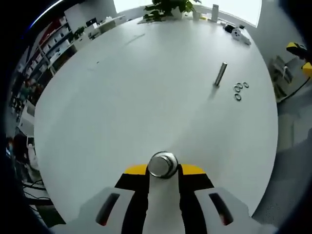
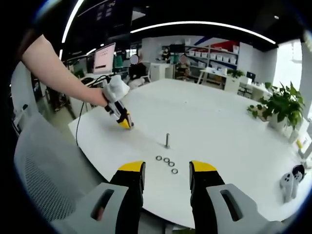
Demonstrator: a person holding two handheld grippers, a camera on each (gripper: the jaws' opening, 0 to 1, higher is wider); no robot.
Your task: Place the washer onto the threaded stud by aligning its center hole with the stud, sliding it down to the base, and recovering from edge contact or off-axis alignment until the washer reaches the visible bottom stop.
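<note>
Washers (image 2: 166,163) flat beside upright stud (image 2: 167,140); right claw (image 2: 167,170) agape

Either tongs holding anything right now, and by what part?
Left tongs clamp a shiny round metal piece by its sides at the tips. Right tongs are open, holding nothing.

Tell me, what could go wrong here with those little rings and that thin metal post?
1. The washers lie flat on the table; the open right gripper may push them around rather than lift one.
2. The stud stands slim and unsupported; an off-centre washer could tip it.
3. The left gripper, shut on a shiny metal piece, is too far to steady it.
</note>
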